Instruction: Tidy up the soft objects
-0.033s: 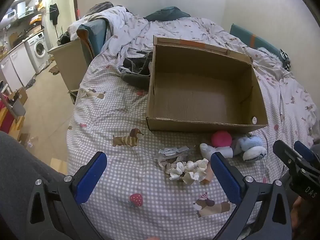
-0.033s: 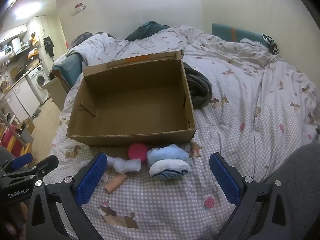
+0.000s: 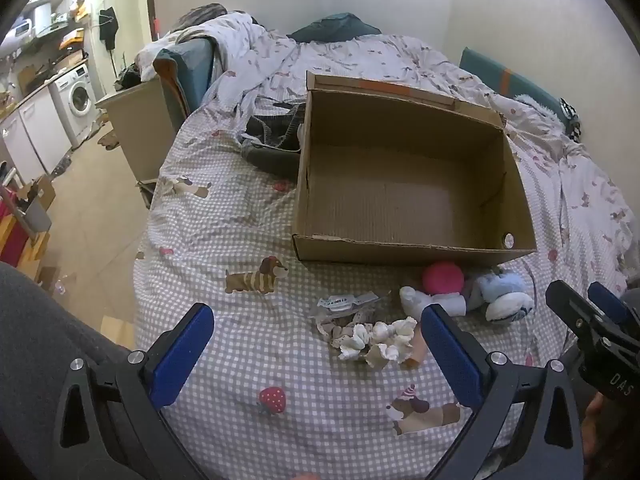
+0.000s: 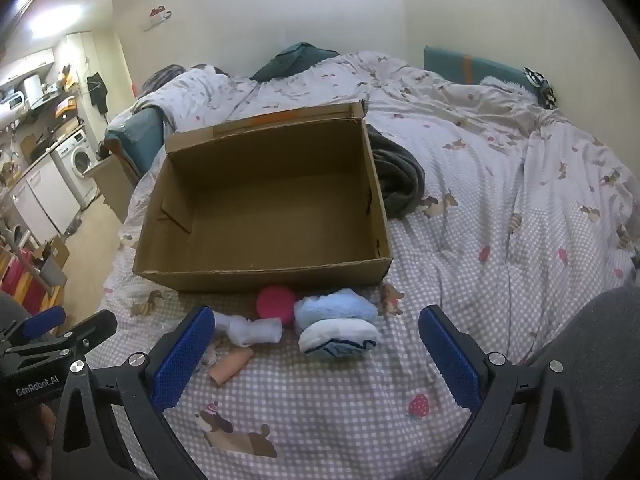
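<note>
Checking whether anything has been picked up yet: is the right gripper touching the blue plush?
Apart. In the right wrist view the right gripper is wide open, and checked bedspread shows between each of its fingers and the blue plush.

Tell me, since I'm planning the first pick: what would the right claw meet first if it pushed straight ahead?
Probably the fluffy light-blue and white plush slipper, lying between the open right claw fingers' lines, before the brown cardboard box; depth is uncertain.

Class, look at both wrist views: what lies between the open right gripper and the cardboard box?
In the right wrist view, between the right gripper and the cardboard box lie a blue plush, a pink ball and a white sock roll.
</note>
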